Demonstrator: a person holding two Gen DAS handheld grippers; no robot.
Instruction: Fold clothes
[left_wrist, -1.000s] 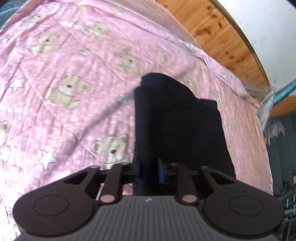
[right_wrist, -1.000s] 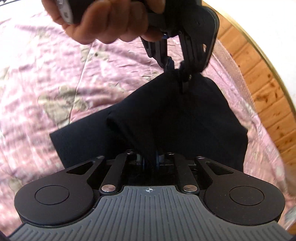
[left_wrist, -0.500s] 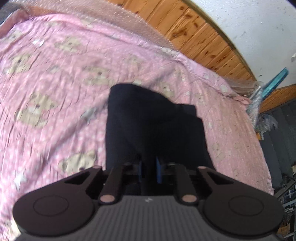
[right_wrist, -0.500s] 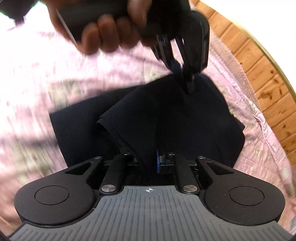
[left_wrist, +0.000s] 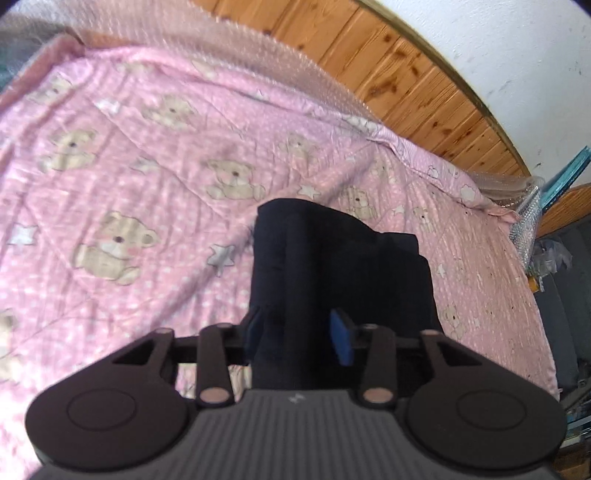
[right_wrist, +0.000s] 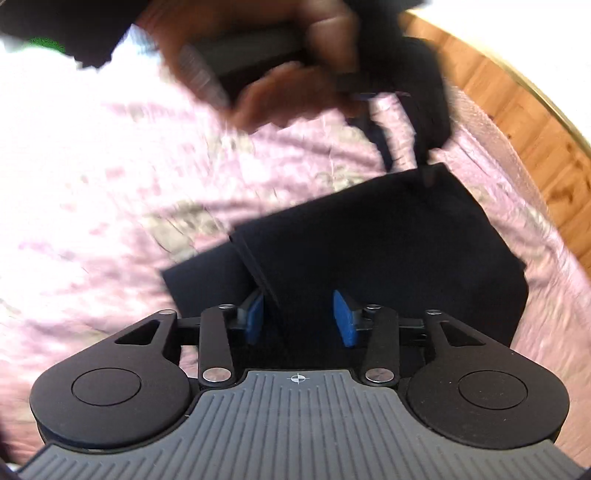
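Garment: folded, flat on bedspread, upper layer over lower. Left gripper and right gripper: at opposite garment edges, cloth between parted jaws. Wooden panelling: behind bed.

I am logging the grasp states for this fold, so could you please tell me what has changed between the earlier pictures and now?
Both grippers have let go. The left gripper and the right gripper, shut on the black garment a second ago, now stand open with their blue pads apart. In the right wrist view the left gripper has lifted off the cloth. The garment stays folded on the pink bedspread.
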